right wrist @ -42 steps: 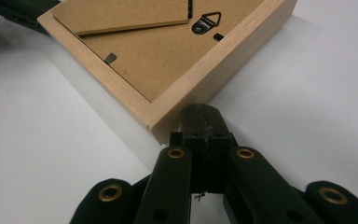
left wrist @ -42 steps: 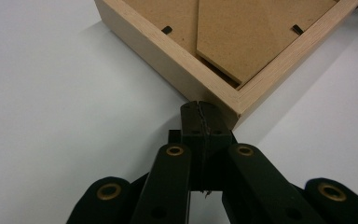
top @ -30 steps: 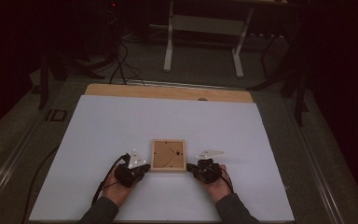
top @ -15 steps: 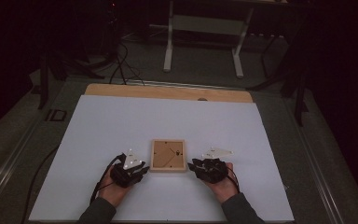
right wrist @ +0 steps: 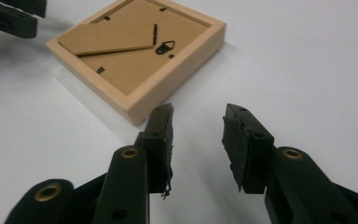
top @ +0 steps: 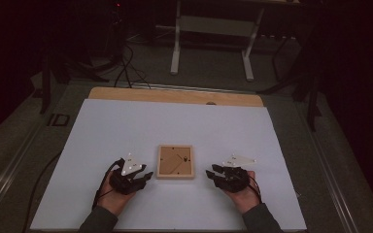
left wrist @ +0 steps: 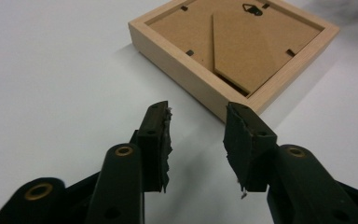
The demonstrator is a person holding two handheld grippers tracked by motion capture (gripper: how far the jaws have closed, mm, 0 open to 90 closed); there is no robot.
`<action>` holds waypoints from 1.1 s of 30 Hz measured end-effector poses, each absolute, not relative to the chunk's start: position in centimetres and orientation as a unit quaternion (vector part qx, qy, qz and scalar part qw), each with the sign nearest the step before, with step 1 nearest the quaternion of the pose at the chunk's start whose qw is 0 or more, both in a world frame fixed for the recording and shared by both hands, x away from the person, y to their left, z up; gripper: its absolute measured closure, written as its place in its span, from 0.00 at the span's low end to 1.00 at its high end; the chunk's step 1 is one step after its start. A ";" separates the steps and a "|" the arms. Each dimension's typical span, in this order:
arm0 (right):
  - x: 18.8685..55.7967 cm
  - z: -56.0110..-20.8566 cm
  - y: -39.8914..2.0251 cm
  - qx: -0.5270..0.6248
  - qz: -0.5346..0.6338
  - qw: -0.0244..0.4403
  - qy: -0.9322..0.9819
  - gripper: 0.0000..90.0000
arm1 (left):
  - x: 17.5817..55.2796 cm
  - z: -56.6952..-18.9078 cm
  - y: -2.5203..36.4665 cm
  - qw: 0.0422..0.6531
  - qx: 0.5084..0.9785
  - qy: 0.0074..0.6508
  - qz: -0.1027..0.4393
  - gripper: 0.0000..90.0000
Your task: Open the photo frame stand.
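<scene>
White table sheet (top: 126, 126) carries 1 square wooden frame (top: 175, 161), face-down near the front edge. Left gripper (top: 145, 175) and right gripper (top: 211, 173) flank it, jaws just opened, empty. Frame lies inward of both; left sits nearer.

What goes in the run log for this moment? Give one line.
frame: picture frame face down on table | left gripper: jaws just opening, empty, beside frame | right gripper: jaws just opening, empty, beside frame
</scene>
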State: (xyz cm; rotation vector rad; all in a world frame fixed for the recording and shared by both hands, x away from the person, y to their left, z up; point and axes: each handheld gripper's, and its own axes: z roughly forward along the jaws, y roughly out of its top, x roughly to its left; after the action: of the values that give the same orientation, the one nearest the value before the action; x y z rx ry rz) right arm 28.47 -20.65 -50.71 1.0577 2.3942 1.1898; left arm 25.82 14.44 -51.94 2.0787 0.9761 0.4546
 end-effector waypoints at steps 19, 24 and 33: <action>28.0 -51.2 -21.6 0.374 0.419 0.132 0.817 0.66 | 27.4 -48.0 12.3 0.385 0.830 0.373 0.152 0.59; 28.0 -51.2 -21.7 0.376 0.422 0.131 0.814 0.66 | 28.3 -47.6 11.0 0.377 0.838 0.366 0.146 0.58; 28.0 -51.3 -21.6 0.376 0.422 0.130 0.815 0.65 | 29.7 -48.9 8.6 0.342 0.857 0.362 0.135 0.55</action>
State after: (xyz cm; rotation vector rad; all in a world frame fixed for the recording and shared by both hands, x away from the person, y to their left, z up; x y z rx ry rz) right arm 27.98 -21.58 -51.34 1.0918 2.3685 1.2254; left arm 29.73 8.64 -48.91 2.2282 0.9416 0.3512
